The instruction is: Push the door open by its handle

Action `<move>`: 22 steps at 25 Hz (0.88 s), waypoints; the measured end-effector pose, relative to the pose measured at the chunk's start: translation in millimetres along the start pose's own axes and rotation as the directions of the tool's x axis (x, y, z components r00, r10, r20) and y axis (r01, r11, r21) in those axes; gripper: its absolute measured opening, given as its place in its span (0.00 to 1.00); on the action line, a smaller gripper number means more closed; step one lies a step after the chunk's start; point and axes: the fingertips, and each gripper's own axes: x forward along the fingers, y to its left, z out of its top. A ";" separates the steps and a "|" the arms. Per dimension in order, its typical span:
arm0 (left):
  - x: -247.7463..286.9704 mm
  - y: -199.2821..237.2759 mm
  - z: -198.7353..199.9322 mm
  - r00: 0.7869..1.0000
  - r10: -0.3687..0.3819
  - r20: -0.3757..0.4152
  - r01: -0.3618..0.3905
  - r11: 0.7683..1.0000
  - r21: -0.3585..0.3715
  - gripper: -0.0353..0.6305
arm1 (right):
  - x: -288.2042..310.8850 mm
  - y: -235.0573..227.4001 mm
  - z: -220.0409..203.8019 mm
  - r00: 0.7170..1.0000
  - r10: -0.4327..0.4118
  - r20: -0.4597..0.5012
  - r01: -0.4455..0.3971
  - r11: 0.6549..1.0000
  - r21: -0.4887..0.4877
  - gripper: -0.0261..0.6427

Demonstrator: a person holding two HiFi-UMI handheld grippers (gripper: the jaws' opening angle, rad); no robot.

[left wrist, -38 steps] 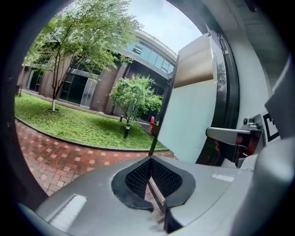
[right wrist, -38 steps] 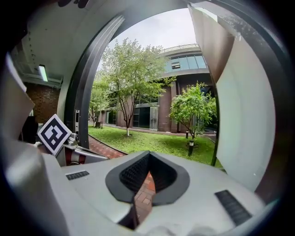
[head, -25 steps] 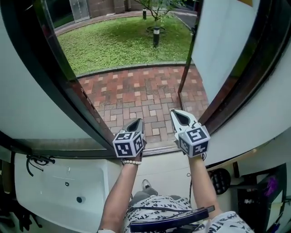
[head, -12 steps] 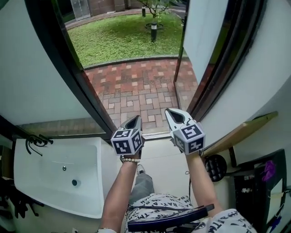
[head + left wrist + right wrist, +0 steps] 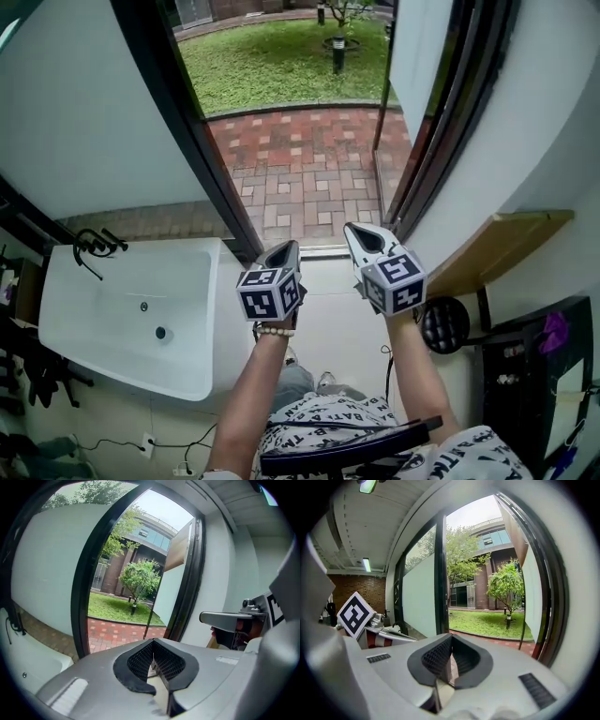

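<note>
Two tongs point at one doorway, side by side. The left tongs (image 5: 285, 249) and the right tongs (image 5: 360, 232) each have their jaws closed together, with nothing between them. One door (image 5: 417, 56) lies ahead and to the right of both, its white leaf swung outward over the brick paving (image 5: 300, 178). Its long axis is upright, and it stands well apart from either pair. The right tongs are the nearer, so any further push looks like their job. I cannot make out a handle on the leaf. One white sink (image 5: 112, 281) sits to the left and one wooden shelf (image 5: 497, 246) to the right.
</note>
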 end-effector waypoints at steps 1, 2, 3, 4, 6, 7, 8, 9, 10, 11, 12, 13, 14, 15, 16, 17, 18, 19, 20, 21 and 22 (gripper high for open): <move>-6.4 -3.0 -2.3 1.000 0.003 -0.003 -0.003 1.000 0.004 0.03 | -5.6 4.9 -0.8 1.000 0.005 -0.001 -0.005 1.000 0.009 0.04; -12.6 -5.0 -3.6 1.000 0.004 -0.005 -0.004 1.000 0.009 0.03 | -10.3 9.6 -1.6 1.000 0.010 -0.003 -0.010 1.000 0.018 0.04; -18.6 -6.2 -4.5 1.000 0.005 -0.007 -0.005 1.000 0.014 0.03 | -14.5 14.2 -2.8 1.000 0.013 -0.005 -0.013 1.000 0.026 0.04; -24.6 -6.8 -6.0 1.000 0.005 -0.007 -0.005 1.000 0.018 0.03 | -18.4 18.9 -5.0 1.000 0.016 -0.007 -0.016 0.999 0.033 0.04; -37.2 -7.6 -13.3 1.000 0.003 -0.008 -0.003 1.000 0.021 0.03 | -26.5 29.6 -14.4 1.000 0.021 -0.018 -0.020 0.999 0.044 0.04; -44.1 -8.4 -19.5 1.000 0.001 -0.009 -0.001 1.000 0.020 0.03 | -31.2 35.6 -21.4 0.999 0.023 -0.026 -0.022 0.999 0.047 0.04; -51.2 -9.5 -26.1 1.000 -0.001 -0.011 0.001 1.000 0.019 0.03 | -36.2 41.8 -28.3 0.999 0.024 -0.033 -0.023 0.999 0.048 0.04; -58.3 -10.8 -32.0 1.000 -0.004 -0.012 0.005 1.000 0.019 0.03 | -41.1 48.1 -33.9 0.999 0.024 -0.042 -0.022 0.999 0.048 0.04; -65.4 -12.0 -36.8 1.000 -0.009 -0.014 0.009 1.000 0.017 0.03 | -45.6 54.1 -37.8 0.998 0.022 -0.050 -0.020 0.999 0.046 0.04; -72.6 -12.7 -40.6 1.000 -0.014 -0.015 0.014 1.000 0.015 0.03 | -49.7 60.0 -40.4 0.998 0.018 -0.059 -0.016 0.999 0.043 0.04; -80.1 -12.6 -44.1 1.000 -0.018 -0.017 0.019 1.000 0.013 0.03 | -53.6 66.0 -42.6 0.998 0.013 -0.067 -0.010 0.999 0.042 0.04; -88.2 -11.6 -48.1 1.000 -0.022 -0.020 0.022 1.000 0.011 0.03 | -57.3 72.2 -45.0 0.997 0.005 -0.073 -0.002 0.999 0.042 0.04; -96.7 -10.1 -52.7 0.999 -0.024 -0.022 0.024 1.000 0.009 0.03 | -60.9 78.6 -47.9 0.997 -0.004 -0.079 0.007 0.999 0.044 0.04; -105.0 -8.7 -57.2 0.999 -0.026 -0.024 0.026 1.000 0.009 0.03 | -64.6 84.9 -51.1 0.996 -0.013 -0.085 0.017 0.999 0.046 0.04; -113.1 -7.5 -61.3 0.999 -0.027 -0.023 0.027 1.000 0.010 0.03 | -68.4 91.1 -54.3 0.996 -0.021 -0.091 0.025 0.999 0.048 0.04; -120.8 -6.4 -64.5 0.999 -0.028 -0.021 0.028 1.000 0.012 0.03 | -72.3 97.3 -57.1 0.995 -0.027 -0.096 0.032 0.998 0.047 0.04; -127.8 -5.2 -67.0 0.999 -0.027 -0.019 0.027 1.000 0.015 0.03 | -76.2 103.6 -59.3 0.994 -0.033 -0.100 0.037 0.998 0.047 0.04; -134.0 -4.0 -69.4 0.999 -0.026 -0.018 0.027 0.999 0.018 0.03 | -80.1 109.6 -61.3 0.994 -0.037 -0.102 0.042 0.998 0.047 0.04; -139.4 -3.3 -72.0 0.999 -0.027 -0.019 0.027 0.999 0.020 0.03 | -84.4 115.1 -63.7 0.994 -0.043 -0.102 0.048 0.998 0.049 0.04; -144.3 -3.3 -74.9 0.999 -0.029 -0.021 0.029 0.999 0.022 0.03 | -89.4 119.7 -66.2 0.993 -0.052 -0.102 0.058 0.997 0.054 0.04; -149.1 -3.7 -77.9 0.999 -0.031 -0.024 0.031 0.999 0.024 0.03 | -94.9 123.4 -68.5 0.993 -0.063 -0.099 0.070 0.996 0.061 0.04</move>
